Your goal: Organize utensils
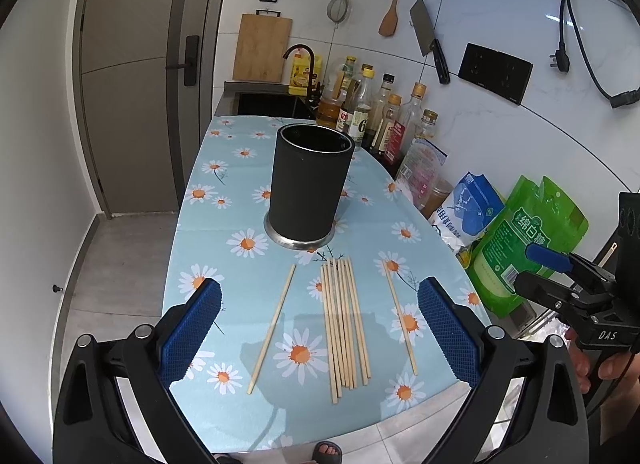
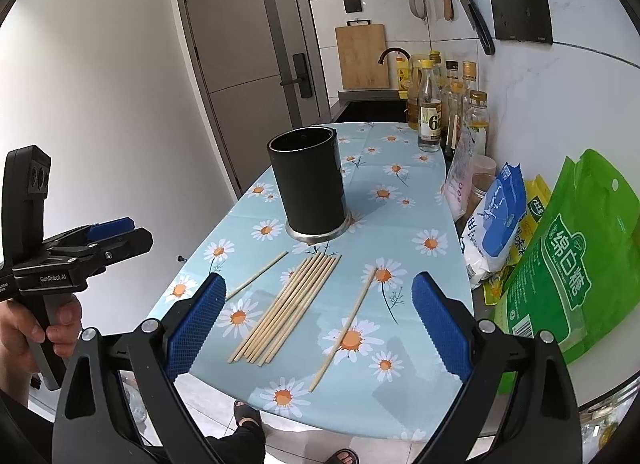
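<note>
Kitchen counter under a daisy-print cloth point(image 1: 224, 284), with bottles and food bags along the wall at 3 o'clock. All chopsticks lie flat on the cloth: a bundle point(image 1: 344, 324) at the centre, a single chopstick point(image 1: 273, 328) apart at its 9 o'clock side, and another single chopstick point(image 1: 400, 316) at its 3 o'clock side. The black holder point(image 1: 310, 180) stands upright just beyond their far tips, at 12 o'clock, with nothing visible inside it. The left gripper point(image 1: 320, 328) and the right gripper point(image 2: 318, 326) both hover above the near ends, jaws spread wide and empty. In the left view the sticks' long axes run from 6 to 12 o'clock, along the fingers' line of sight; in the right view they slant toward 1 o'clock. Judged from this layout, the bundle is about equally near both grippers, and each outer stick favours the gripper on its own side.
</note>
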Demonstrator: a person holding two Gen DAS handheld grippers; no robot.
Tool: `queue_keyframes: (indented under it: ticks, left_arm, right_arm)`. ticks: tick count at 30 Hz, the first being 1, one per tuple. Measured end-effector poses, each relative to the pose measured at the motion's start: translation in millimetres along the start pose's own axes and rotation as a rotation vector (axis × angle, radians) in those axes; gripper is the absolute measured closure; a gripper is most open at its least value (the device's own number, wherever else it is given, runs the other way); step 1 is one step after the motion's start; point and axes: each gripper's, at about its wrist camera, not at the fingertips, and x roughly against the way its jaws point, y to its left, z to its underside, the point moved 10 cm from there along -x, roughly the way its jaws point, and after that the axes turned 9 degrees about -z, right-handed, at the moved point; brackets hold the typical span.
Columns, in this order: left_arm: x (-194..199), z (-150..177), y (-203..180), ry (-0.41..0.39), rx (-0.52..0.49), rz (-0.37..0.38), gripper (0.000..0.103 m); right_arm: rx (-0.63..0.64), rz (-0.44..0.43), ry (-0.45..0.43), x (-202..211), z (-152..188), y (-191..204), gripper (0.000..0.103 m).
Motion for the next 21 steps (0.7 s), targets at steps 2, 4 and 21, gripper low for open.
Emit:
queue_keyframes:
  ticks: [2, 4, 21]
  left_arm:
    - [0.1, 0.3, 0.0, 0.002, 0.001, 0.003, 0.007]
    - [-1.1, 1.4, -0.2, 0.009, -0.004, 0.004, 0.007]
    - [-6.4, 3.2, -3.2, 0.030, -0.001, 0.007, 0.007]
  right_arm:
    - [0.000, 0.000, 0.000, -0.1, -0.3, 0.3, 0.010]
    - [0.003, -0.001, -0.001, 0.1, -0.2, 0.8, 0.010]
    - [-0.002, 0.013, 0.017, -5.6, 0.7, -3.5, 0.010]
